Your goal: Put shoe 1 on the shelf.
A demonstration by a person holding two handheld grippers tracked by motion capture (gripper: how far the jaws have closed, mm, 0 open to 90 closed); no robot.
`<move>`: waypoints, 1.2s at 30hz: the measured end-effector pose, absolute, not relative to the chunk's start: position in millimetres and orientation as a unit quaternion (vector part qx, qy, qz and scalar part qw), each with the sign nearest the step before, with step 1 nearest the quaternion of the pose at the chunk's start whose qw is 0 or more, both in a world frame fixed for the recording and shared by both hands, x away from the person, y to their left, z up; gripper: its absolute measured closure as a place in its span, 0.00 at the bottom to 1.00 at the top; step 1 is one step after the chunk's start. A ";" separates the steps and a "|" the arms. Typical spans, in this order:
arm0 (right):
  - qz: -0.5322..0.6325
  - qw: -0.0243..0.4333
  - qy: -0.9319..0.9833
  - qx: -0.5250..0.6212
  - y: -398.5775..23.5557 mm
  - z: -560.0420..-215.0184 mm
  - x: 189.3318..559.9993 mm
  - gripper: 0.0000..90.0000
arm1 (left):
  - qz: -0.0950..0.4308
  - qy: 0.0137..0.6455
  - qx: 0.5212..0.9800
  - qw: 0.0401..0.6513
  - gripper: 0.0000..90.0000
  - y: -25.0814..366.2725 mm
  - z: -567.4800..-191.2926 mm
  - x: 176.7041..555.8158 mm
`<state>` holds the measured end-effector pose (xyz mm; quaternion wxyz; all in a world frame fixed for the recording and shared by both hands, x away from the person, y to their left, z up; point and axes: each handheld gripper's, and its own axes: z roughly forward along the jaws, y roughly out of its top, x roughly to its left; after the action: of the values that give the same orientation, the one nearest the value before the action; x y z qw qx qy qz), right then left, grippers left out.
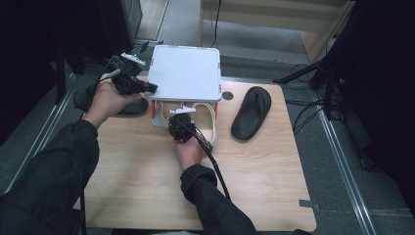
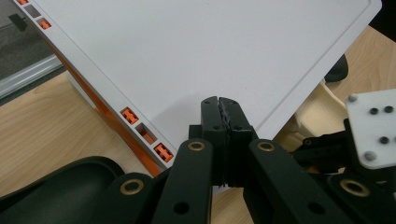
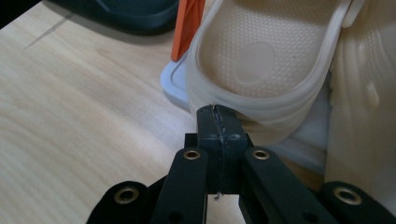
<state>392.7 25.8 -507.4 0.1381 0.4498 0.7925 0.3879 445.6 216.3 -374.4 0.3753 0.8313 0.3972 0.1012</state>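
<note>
The right tongs (image 3: 218, 122), jaws pressed together, meet the heel rim of the cream clog (image 3: 261, 60) on the white rack's (image 1: 185, 73) lower shelf; the left tongs (image 2: 221, 114), closed and empty, hover over the rack top; likely shelving shoes (black sandal (image 1: 251, 112) waits on the bench (image 1: 147, 191)); next, nudge the clog inward.

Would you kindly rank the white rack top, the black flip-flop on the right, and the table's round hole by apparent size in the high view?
1. White rack top
2. Black flip-flop
3. Round hole
</note>
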 end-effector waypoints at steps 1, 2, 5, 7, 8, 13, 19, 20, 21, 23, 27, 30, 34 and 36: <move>0.389 0.138 0.791 0.452 26.8 -507.6 394.2 1.00 | 0.102 0.397 0.831 0.376 1.00 216.3 -374.5 445.6; 0.385 0.137 0.793 0.452 27.8 -507.6 395.8 1.00 | 0.102 0.397 0.831 0.377 1.00 216.6 -374.7 445.8; 0.385 0.134 0.797 0.446 31.2 -507.1 397.5 1.00 | 0.099 0.397 0.830 0.378 1.00 216.9 -374.8 446.1; 0.383 0.135 0.798 0.445 32.7 -506.9 396.3 1.00 | 0.100 0.397 0.830 0.378 1.00 216.8 -374.8 445.9; 0.383 0.133 0.797 0.448 33.0 -506.6 395.3 1.00 | 0.100 0.398 0.830 0.379 1.00 216.7 -374.9 445.8; 0.399 0.119 0.797 0.437 28.8 -501.7 386.5 1.00 | 0.097 0.398 0.829 0.380 1.00 217.3 -375.0 446.2; 0.425 0.103 0.796 0.419 13.6 -489.8 368.4 1.00 | 0.100 0.399 0.830 0.377 1.00 216.6 -374.8 446.0; 0.426 0.103 0.798 0.414 10.0 -487.5 365.4 1.00 | 0.101 0.398 0.830 0.377 1.00 216.5 -374.7 445.9; 0.428 0.105 0.799 0.410 6.2 -485.0 362.3 1.00 | 0.100 0.399 0.829 0.377 1.00 216.4 -374.7 446.0; 0.433 0.106 0.800 0.402 -2.4 -480.4 356.5 1.00 | 0.100 0.400 0.830 0.377 1.00 216.4 -374.7 446.0; 0.437 0.104 0.802 0.393 -20.5 -475.6 344.4 1.00 | 0.099 0.402 0.829 0.377 1.00 216.2 -374.6 446.1; 0.438 0.102 0.803 0.392 -34.1 -475.3 335.3 1.00 | 0.098 0.403 0.828 0.377 1.00 216.4 -374.6 446.4; 0.439 0.100 0.802 0.392 -51.2 -476.2 325.4 1.00 | 0.099 0.403 0.828 0.376 1.00 216.4 -374.4 446.2; 0.439 0.101 0.802 0.392 -59.3 -477.0 320.3 1.00 | 0.099 0.403 0.829 0.376 1.00 216.2 -374.5 446.3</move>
<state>320.3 -59.3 -477.0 0.1008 0.3922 0.8018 0.4394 446.3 216.2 -374.5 0.3764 0.8286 0.4026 0.0988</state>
